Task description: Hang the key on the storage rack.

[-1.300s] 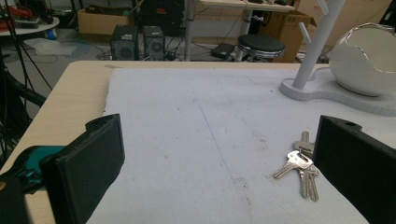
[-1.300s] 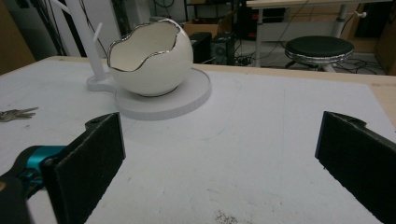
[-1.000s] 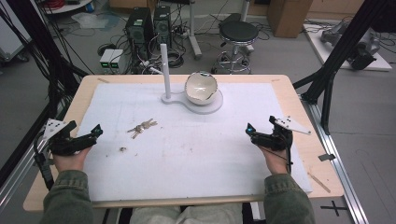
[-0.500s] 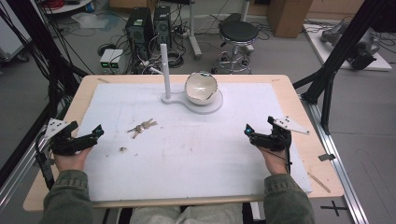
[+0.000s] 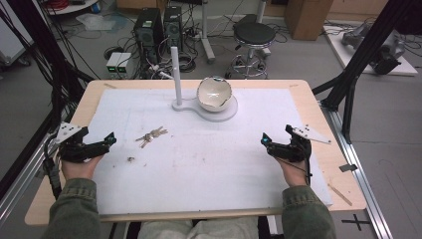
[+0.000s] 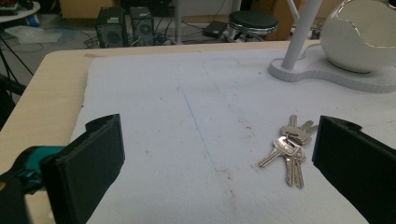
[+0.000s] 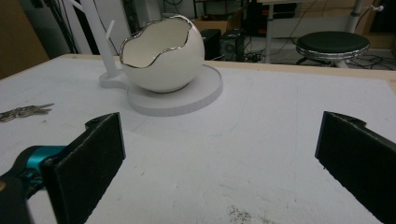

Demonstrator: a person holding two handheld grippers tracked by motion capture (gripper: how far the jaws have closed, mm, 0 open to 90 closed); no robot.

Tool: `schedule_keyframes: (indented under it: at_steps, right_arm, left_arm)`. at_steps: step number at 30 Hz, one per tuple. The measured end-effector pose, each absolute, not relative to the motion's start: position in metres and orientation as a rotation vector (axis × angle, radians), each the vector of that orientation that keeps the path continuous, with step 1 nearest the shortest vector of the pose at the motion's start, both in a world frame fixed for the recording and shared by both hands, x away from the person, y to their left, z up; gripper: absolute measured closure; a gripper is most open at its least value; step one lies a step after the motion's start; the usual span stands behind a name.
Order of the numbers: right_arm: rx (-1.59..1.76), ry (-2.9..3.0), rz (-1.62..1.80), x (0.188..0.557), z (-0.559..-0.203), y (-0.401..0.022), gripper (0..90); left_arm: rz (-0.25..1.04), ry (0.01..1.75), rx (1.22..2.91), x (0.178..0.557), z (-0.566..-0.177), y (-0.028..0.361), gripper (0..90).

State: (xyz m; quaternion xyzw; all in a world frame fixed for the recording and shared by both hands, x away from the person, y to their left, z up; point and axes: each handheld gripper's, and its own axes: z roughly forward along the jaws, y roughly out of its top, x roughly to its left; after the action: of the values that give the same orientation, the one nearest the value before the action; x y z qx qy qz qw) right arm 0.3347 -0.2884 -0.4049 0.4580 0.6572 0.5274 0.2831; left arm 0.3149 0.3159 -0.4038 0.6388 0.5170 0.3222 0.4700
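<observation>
Resting on one white mat (image 5: 209, 164): one white stand (image 5: 205, 105) carrying one egg-shaped bowl (image 5: 215, 93) — inside unseen — and one bunch of keys (image 5: 151, 135) near the left gripper (image 5: 99, 145). Spread wide and empty — both that and the right gripper (image 5: 274, 144).

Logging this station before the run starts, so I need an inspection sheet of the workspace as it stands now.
Surface: white foam mat on a wooden table, lightly scuffed.
Job's things: bunch of silver metal keys lying flat; white egg-shaped bowl on a white stand with an upright post.
Clutter: small dark speck near the keys.
Grippers: left gripper and right gripper open, holding nothing.
Cables: one trails from each gripper.
Surroundings: black stool, computer towers.
</observation>
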Motion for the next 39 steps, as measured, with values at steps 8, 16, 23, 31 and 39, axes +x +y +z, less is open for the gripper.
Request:
schedule_keyframes:
  at_steps: [8, 16, 23, 31, 39]
  right_arm:
    - [1.227, 1.761, 1.396, 0.335, -0.405, -0.288, 0.5]
    - [1.224, 1.773, 1.387, 0.335, -0.406, -0.287, 0.5]
    - [1.229, 1.769, 1.389, 0.334, -0.405, -0.288, 0.5]
    - [1.221, 1.781, 1.381, 0.334, -0.406, -0.287, 0.5]
    - [1.213, 1.778, 1.384, 0.334, -0.405, -0.287, 0.5]
  left_arm:
    - [0.769, 1.238, 1.611, 0.319, -0.398, 0.309, 2.8]
    - [0.712, 1.227, 1.654, 0.328, -0.390, 0.303, 2.8]
    - [0.701, 1.206, 1.709, 0.340, -0.381, 0.292, 2.8]
    - [0.673, 1.199, 1.779, 0.357, -0.375, 0.287, 2.8]
    - [0.622, 1.160, 1.829, 0.372, -0.365, 0.276, 2.8]
